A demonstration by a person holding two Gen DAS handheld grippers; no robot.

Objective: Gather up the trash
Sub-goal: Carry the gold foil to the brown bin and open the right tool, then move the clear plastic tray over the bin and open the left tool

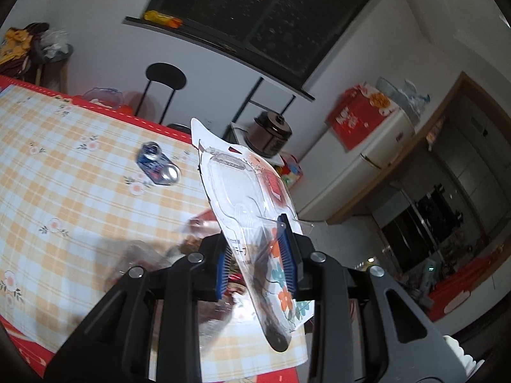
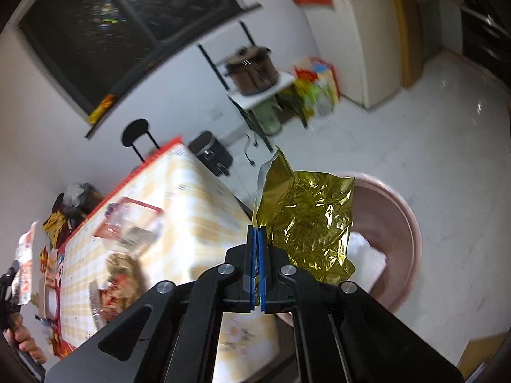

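Your left gripper (image 1: 257, 255) holds a flat clear plastic blister pack with a white printed card backing (image 1: 242, 188). Its blue pads (image 1: 286, 252) press on the lower part of the pack, so the jaws are clamped on it, and the pack stands up above the table with the yellow and blue checked flower cloth (image 1: 64, 175). The card has orange and teal flowers printed near its bottom end.

On the cloth, well apart from the pack, a crushed blue and silver drink can (image 1: 158, 166) lies on its side. Nearer to the gripper there are some blurred clear wrappers (image 1: 179, 255); I cannot tell what they are.

Your right gripper (image 2: 258, 255) has its jaws pressed together on the edge of a crumpled gold foil wrapper (image 2: 306, 220). The wrapper hangs beside the table edge, over a round pink plastic basin (image 2: 405, 220) which stands on the white floor (image 2: 415, 127). Something white (image 2: 367, 261) lies inside the basin.

In the right wrist view, more blurred packaging (image 2: 127, 223) lies on the same table.
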